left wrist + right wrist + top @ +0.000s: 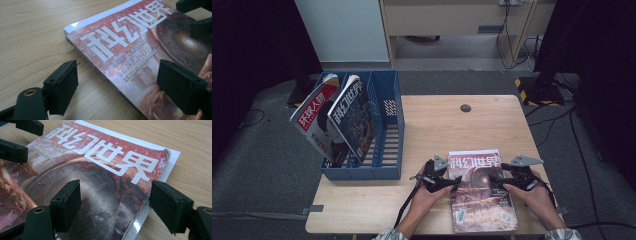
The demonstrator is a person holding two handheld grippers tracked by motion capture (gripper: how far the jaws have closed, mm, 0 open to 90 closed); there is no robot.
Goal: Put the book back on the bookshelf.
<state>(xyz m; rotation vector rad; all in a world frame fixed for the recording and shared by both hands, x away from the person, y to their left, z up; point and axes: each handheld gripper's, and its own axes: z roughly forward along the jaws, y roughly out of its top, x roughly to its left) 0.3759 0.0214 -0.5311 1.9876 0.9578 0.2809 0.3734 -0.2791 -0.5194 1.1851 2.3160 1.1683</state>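
Observation:
A red magazine (482, 200) with large white characters on its cover lies flat on the wooden table (437, 120) near the front edge. My left gripper (456, 183) is at the magazine's left edge. In the left gripper view the left gripper (118, 75) is open, one jaw over bare wood and the other over the cover of the magazine (130, 50), astride its spine. My right gripper (495, 179) is at the right edge. In the right gripper view the right gripper (116, 192) is open astride the curled right edge of the magazine (100, 182).
A blue slotted file rack (384, 130) stands at the table's left side, with two magazines (314, 120) (352, 115) leaning in its left compartments. A small round cable hole (465, 108) is at the back of the table. Dark floor and cables surround the table.

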